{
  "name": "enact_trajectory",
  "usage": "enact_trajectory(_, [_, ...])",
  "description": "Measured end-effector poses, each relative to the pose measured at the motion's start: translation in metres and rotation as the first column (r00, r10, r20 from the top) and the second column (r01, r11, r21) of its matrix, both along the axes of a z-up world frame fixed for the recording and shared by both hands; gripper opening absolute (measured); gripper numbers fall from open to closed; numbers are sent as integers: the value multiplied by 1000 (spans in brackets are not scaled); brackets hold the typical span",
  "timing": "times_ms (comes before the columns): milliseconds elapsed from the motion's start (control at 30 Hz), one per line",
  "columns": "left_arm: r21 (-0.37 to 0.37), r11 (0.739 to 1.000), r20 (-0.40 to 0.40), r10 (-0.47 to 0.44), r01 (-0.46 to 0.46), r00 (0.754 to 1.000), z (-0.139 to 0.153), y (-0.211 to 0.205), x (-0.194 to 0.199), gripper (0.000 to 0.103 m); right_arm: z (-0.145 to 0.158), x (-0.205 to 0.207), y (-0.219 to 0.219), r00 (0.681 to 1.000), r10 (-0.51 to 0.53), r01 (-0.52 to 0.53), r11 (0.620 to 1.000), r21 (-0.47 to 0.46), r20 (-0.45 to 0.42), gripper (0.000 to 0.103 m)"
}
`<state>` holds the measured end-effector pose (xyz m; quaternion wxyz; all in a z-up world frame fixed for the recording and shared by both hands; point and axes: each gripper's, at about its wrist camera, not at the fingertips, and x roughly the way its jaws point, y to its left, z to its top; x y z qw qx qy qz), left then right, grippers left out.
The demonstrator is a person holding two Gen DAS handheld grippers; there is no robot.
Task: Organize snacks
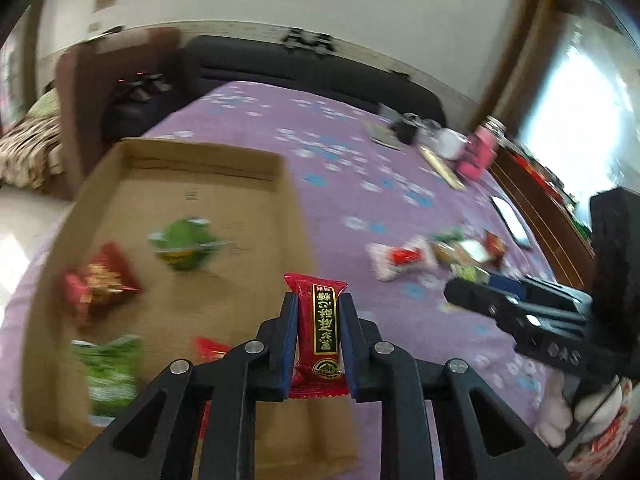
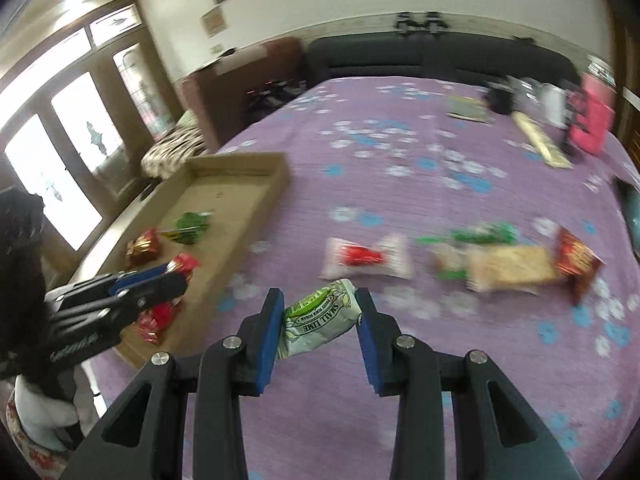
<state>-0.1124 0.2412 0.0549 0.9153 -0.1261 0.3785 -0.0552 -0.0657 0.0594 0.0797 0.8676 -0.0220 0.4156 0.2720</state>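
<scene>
box, left of frame: four snacks in | left gripper clamps red bar | right gripper pinches lime packet | pile at right remains

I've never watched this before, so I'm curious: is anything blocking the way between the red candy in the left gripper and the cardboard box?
Nothing visible is. The left gripper holds the red candy over the near right edge of the open-topped cardboard box. Inside lie a few snacks, with bare floor between them.
</scene>
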Motion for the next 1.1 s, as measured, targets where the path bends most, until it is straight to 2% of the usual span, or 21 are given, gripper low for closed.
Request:
enact_trajectory(133, [5, 997, -2, 74, -74, 997, -4, 33, 2, 20, 1, -2, 47, 996, 84, -83, 996, -22, 19, 35])
enact_trajectory(333, [21, 991, -14, 135, -135, 991, -11, 62, 6, 20, -9, 3, 103, 986, 162, -160, 985, -68, 25, 35])
enact_trajectory(567, [-31, 988, -31, 154, -155, 988, -21, 83, 9, 21, -33, 15, 144, 980, 199, -195, 973, -125, 16, 35])
enact_trajectory(600, [-43, 987, -28, 153, -154, 988, -21, 85, 8, 23, -36, 17, 147, 980, 198, -196, 973, -126, 11, 36])
enact_trajectory(700, [-60, 988, -15, 143, -144, 990, -18, 88, 3, 42, -41, 19, 153, 980, 199, -197, 973, -122, 0, 38])
enact_trajectory(733, [-65, 988, -9, 143, -143, 990, -17, 89, 1, 51, -41, 20, 153, 981, 194, -193, 975, -112, -2, 41])
enact_trajectory(767, [-72, 987, 1, 141, -140, 990, -15, 89, -2, 55, -40, 20, 152, 982, 191, -190, 976, -103, -4, 45])
enact_trajectory(933, [-121, 987, 52, 115, -108, 992, -1, 86, -14, 66, -24, 16, 137, 987, 159, -158, 985, -64, 14, 54])
enact_trajectory(1100, [-118, 991, 112, 74, -60, 991, 21, 66, -28, 68, -3, 14, 101, 996, 86, -86, 996, 1, 24, 59])
